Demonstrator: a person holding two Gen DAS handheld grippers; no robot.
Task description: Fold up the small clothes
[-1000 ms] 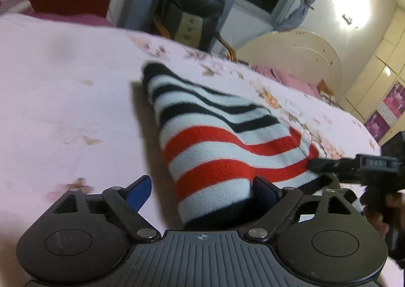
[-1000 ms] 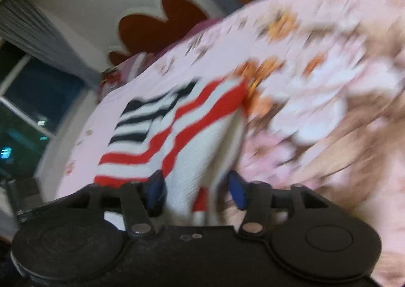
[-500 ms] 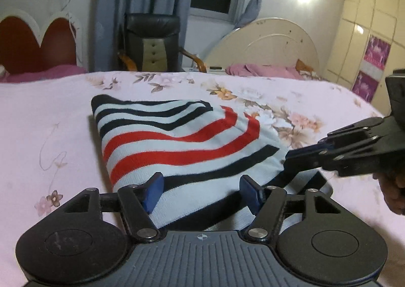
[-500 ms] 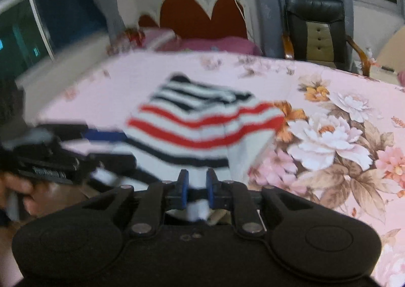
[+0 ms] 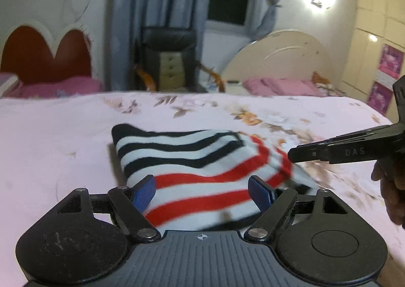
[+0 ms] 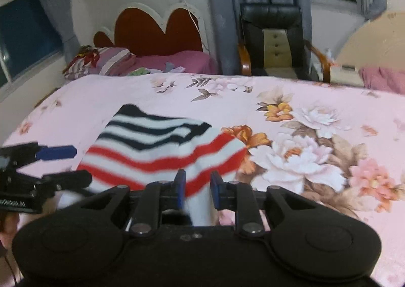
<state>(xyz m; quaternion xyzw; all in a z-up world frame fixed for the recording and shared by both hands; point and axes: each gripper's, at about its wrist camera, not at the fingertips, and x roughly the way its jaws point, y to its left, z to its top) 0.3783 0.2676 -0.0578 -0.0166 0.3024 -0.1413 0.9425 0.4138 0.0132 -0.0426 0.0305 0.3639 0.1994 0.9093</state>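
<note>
A small knitted garment with white, black and red stripes (image 5: 192, 160) lies folded on the pink flowered bedsheet (image 5: 50, 140). It also shows in the right wrist view (image 6: 157, 145). My left gripper (image 5: 202, 192) is open, its blue pads on either side of the garment's near edge. My right gripper (image 6: 196, 187) has its jaws slightly apart with the garment's near corner between them. The right gripper shows at the right of the left wrist view (image 5: 341, 152), and the left gripper at the left of the right wrist view (image 6: 40, 168).
A black office chair (image 6: 273, 38) stands beyond the bed's far edge. A red heart-shaped headboard (image 6: 157, 31) with pink pillows (image 6: 106, 59) is at the far left. A cream round headboard (image 5: 278, 59) is at the far right.
The right gripper's jaws have parted from pinching the garment's corner. Both grippers have pulled back a little. The left gripper has stayed open.
</note>
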